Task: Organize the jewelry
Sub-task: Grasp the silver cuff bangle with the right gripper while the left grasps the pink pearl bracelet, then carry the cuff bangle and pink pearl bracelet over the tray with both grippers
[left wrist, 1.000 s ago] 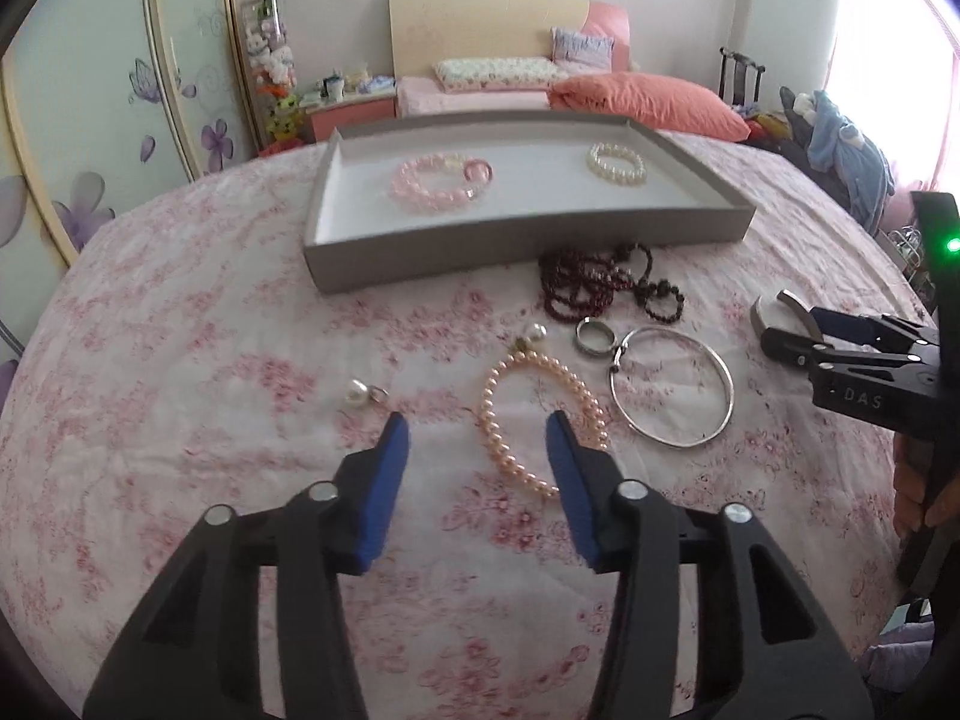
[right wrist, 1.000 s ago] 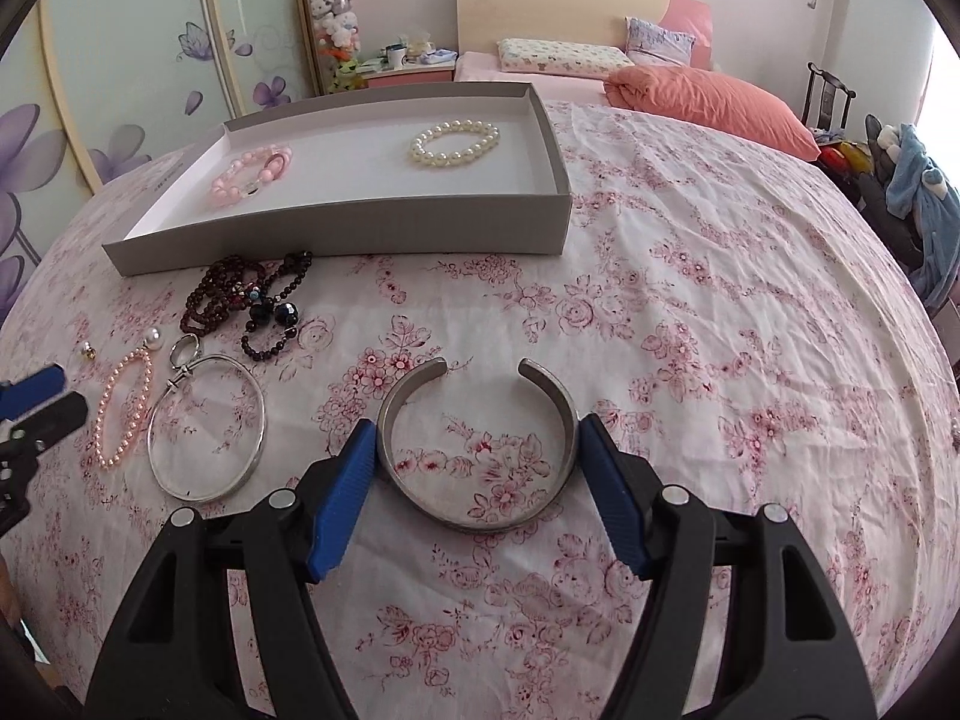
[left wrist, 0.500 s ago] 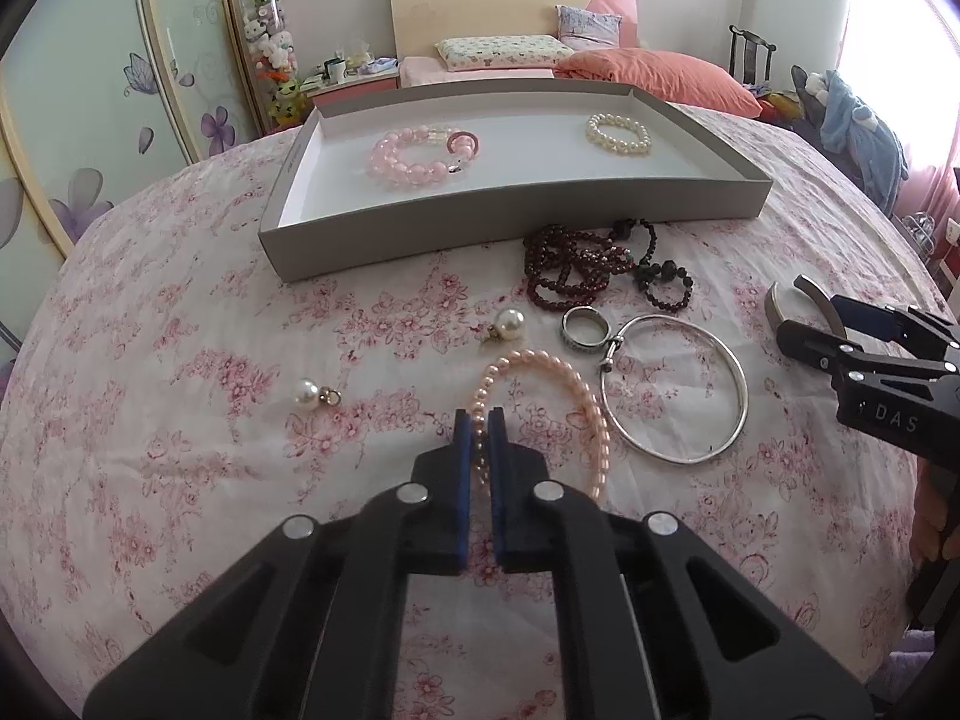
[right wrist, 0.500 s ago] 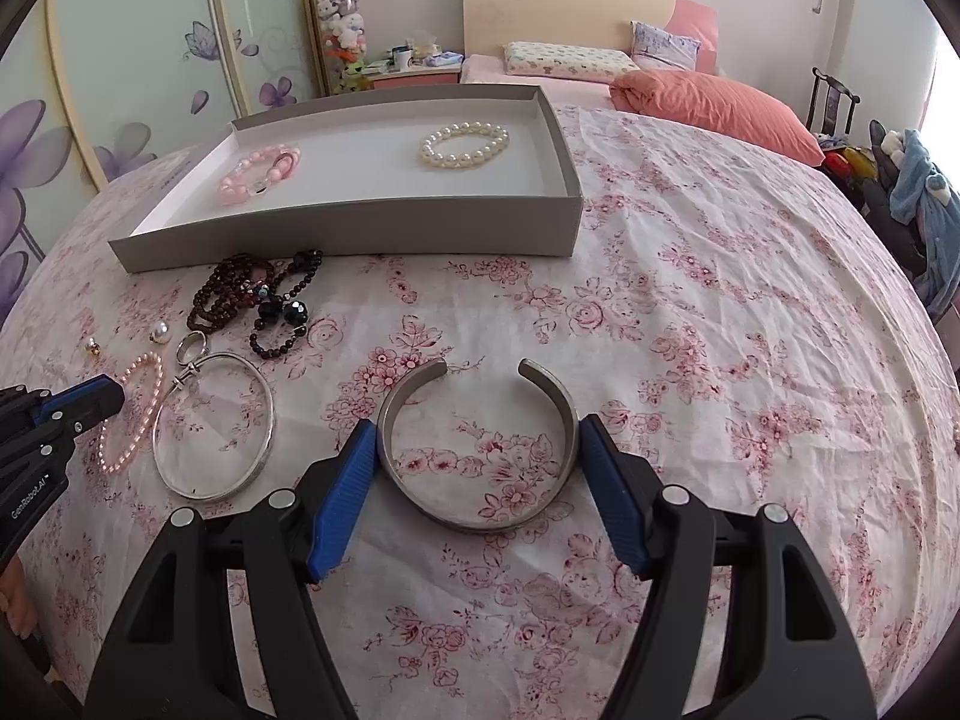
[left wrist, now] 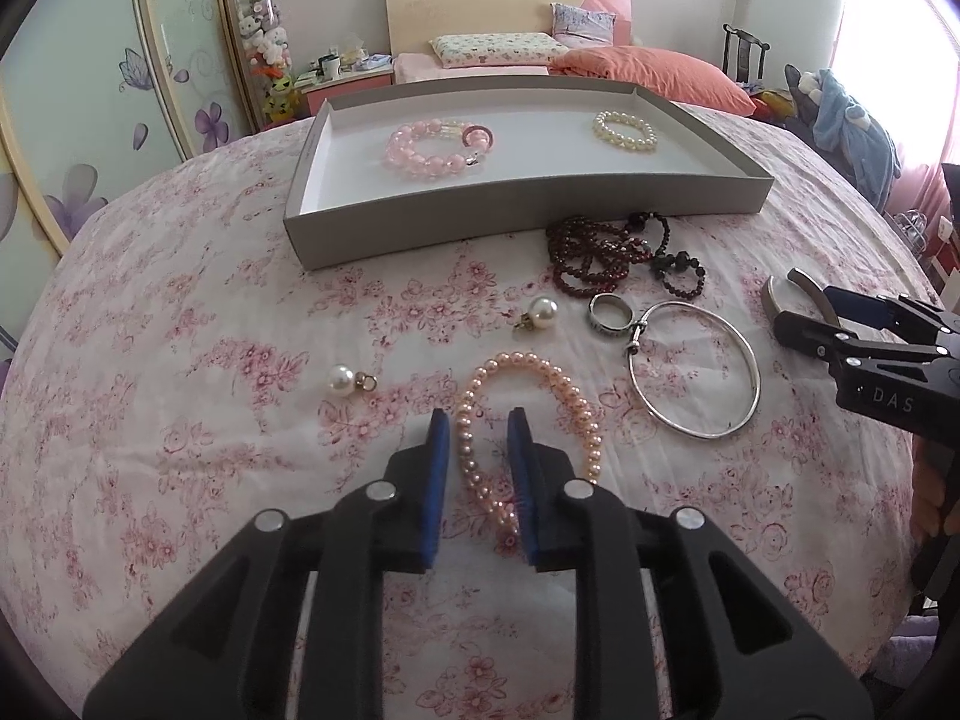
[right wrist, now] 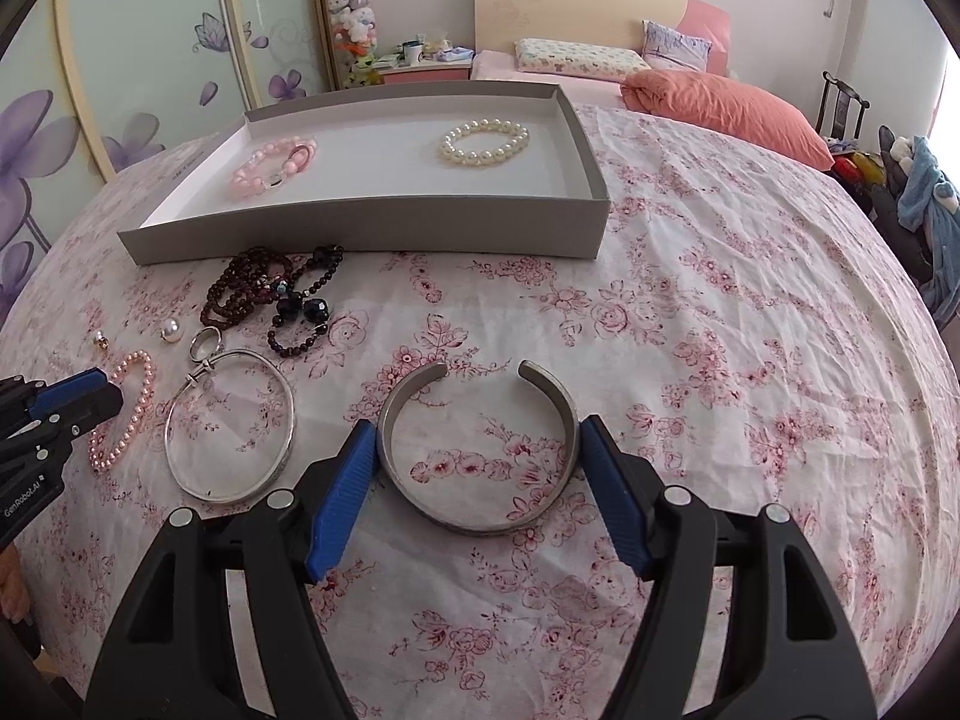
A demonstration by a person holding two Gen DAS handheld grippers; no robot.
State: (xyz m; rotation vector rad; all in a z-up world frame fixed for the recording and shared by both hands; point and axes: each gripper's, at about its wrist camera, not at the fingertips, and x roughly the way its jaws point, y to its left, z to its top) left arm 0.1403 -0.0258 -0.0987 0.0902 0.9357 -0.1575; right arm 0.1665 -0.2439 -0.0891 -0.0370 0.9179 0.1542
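There is a worktop (left wrist: pixel 180 420) with a flowery pink cloth on it, and a flat grey tray (left wrist: pixel 480 222) sits at the far side. Two things lie inside the tray and do not touch. One is a pink bead bracelet (left wrist: pixel 420 159) near its left end. The other is a white pearl bracelet (left wrist: pixel 624 132) near its right end.

The rest of the jewelry lies on the cloth, outside the tray, on the side nearer the person. A heap of dark red beads (left wrist: pixel 591 258) lies just in front of the tray's front wall. A bit further from the tray come a ring (left wrist: pixel 612 299) and a thin silver bangle (left wrist: pixel 757 381) side by side. A pearl drop (left wrist: pixel 545 311) lies left of the ring. A second pearl drop (left wrist: pixel 340 377) lies by itself, in front of the tray's left end.

The left tongs (left wrist: pixel 478 414) point down at a pink pearl bracelet (left wrist: pixel 522 357), which lies flat on the cloth well in front of the tray. These tongs have just been opening and now stand a little way apart. One side of the bracelet runs between the blue pads, but they do not squeeze it.

The right tongs (right wrist: pixel 474 420) stand wide, in front of the tray's right end. A silver cuff (right wrist: pixel 480 525) lies on the cloth between them, with its gap facing the tray. Each blue pad rests against one side of the cuff, so the tongs have hold of it.
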